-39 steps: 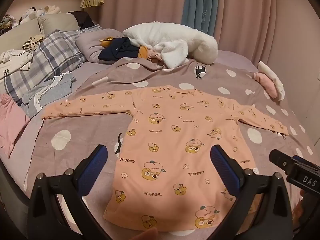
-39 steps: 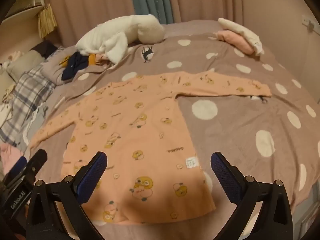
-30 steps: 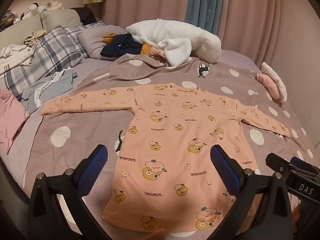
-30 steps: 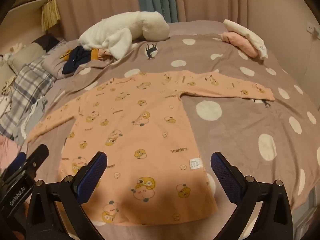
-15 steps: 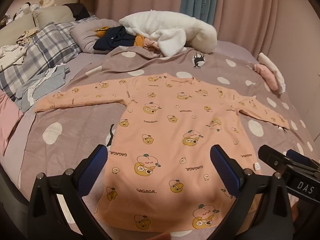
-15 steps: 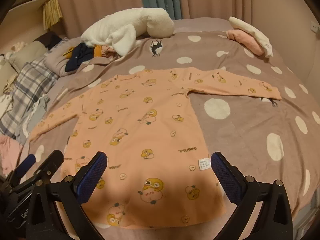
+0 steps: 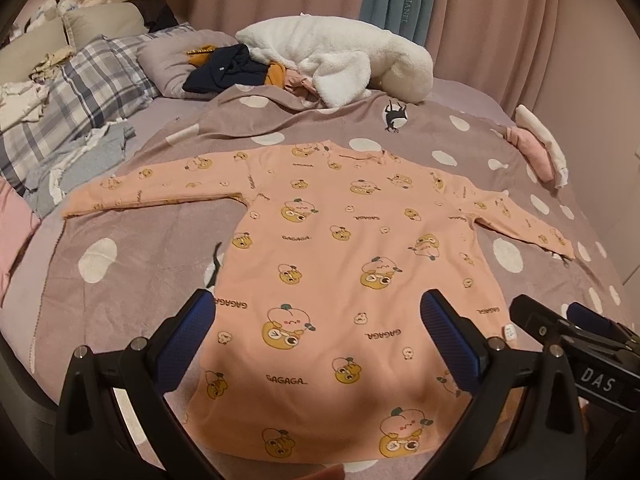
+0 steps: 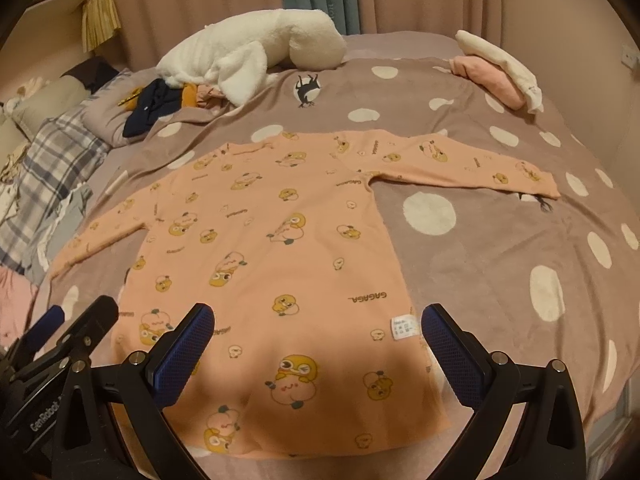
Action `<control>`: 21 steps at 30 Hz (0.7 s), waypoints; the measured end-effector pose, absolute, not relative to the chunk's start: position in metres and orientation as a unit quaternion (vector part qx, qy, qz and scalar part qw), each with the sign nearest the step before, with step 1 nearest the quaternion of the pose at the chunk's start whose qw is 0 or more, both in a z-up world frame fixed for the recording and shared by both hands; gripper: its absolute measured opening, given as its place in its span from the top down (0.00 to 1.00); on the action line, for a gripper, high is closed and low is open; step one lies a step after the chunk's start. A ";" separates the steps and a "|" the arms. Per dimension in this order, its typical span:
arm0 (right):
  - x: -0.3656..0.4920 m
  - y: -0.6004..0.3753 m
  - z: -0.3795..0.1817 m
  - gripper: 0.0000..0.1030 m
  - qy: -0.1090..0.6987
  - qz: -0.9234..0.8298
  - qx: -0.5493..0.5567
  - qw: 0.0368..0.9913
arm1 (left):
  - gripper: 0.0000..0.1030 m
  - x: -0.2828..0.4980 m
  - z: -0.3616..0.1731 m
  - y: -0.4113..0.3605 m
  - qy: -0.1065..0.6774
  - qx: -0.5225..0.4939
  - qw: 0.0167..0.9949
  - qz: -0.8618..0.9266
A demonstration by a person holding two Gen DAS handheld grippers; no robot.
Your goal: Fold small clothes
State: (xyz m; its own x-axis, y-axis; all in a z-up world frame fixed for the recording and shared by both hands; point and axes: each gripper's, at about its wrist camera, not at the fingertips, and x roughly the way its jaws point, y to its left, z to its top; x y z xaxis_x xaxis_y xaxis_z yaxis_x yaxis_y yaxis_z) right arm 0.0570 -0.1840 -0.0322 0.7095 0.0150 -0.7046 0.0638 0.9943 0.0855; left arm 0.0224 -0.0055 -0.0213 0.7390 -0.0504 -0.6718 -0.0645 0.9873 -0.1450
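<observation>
A small peach long-sleeved shirt (image 7: pixel 340 264) (image 8: pixel 276 256) printed with cartoon animals lies flat on the bed, both sleeves spread out sideways, hem toward me. My left gripper (image 7: pixel 318 340) hovers open above the hem end, nothing between its blue pads. My right gripper (image 8: pixel 318 344) is also open over the hem, near the white care label (image 8: pixel 403 327). Each gripper shows in the other's view: the right gripper (image 7: pixel 576 332) at the lower right, the left gripper (image 8: pixel 60 344) at the lower left.
The shirt rests on a mauve blanket with white dots (image 7: pixel 132 260) (image 8: pixel 500 248). A white fleece heap (image 7: pixel 340 56) and dark clothes (image 7: pixel 224 68) lie at the back, folded pink and white items (image 8: pixel 496 68) at the far right, plaid pillows (image 7: pixel 84 92) and loose laundry at left.
Both grippers have shifted a little forward over the shirt's hem and stayed open. The shirt has not moved.
</observation>
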 end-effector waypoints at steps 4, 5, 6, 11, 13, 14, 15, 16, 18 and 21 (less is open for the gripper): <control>0.057 -0.183 -0.032 0.00 0.382 -0.010 0.052 0.923 | 0.01 0.021 -0.019 -0.004 0.354 -0.073 0.932 0.020; 0.057 -0.182 -0.032 0.00 0.384 -0.009 0.051 0.922 | 0.01 0.022 -0.019 -0.004 0.354 -0.072 0.932 0.023; 0.057 -0.181 -0.033 0.00 0.386 -0.009 0.050 0.921 | 0.01 0.022 -0.019 -0.003 0.354 -0.074 0.932 0.025; 0.058 -0.175 -0.034 0.00 0.389 -0.007 0.035 0.921 | 0.01 0.022 -0.018 -0.001 0.353 -0.081 0.932 0.023; 0.056 -0.174 -0.034 0.00 0.387 -0.011 0.028 0.921 | 0.01 0.022 -0.019 -0.002 0.354 -0.080 0.932 0.022; 0.056 -0.175 -0.034 0.00 0.387 -0.013 0.023 0.922 | 0.01 0.022 -0.019 -0.003 0.355 -0.081 0.931 0.019; 0.055 -0.175 -0.034 0.00 0.387 -0.015 0.021 0.922 | 0.01 0.022 -0.019 -0.002 0.356 -0.083 0.931 0.015; 0.055 -0.176 -0.033 0.00 0.386 -0.017 0.020 0.922 | 0.01 0.022 -0.019 -0.003 0.355 -0.084 0.931 0.012; 0.055 -0.180 -0.033 0.00 0.385 -0.022 0.025 0.922 | 0.01 0.021 -0.019 -0.004 0.355 -0.080 0.931 0.014; 0.056 -0.183 -0.033 0.00 0.387 -0.024 0.031 0.921 | 0.01 0.021 -0.019 -0.005 0.354 -0.074 0.932 0.021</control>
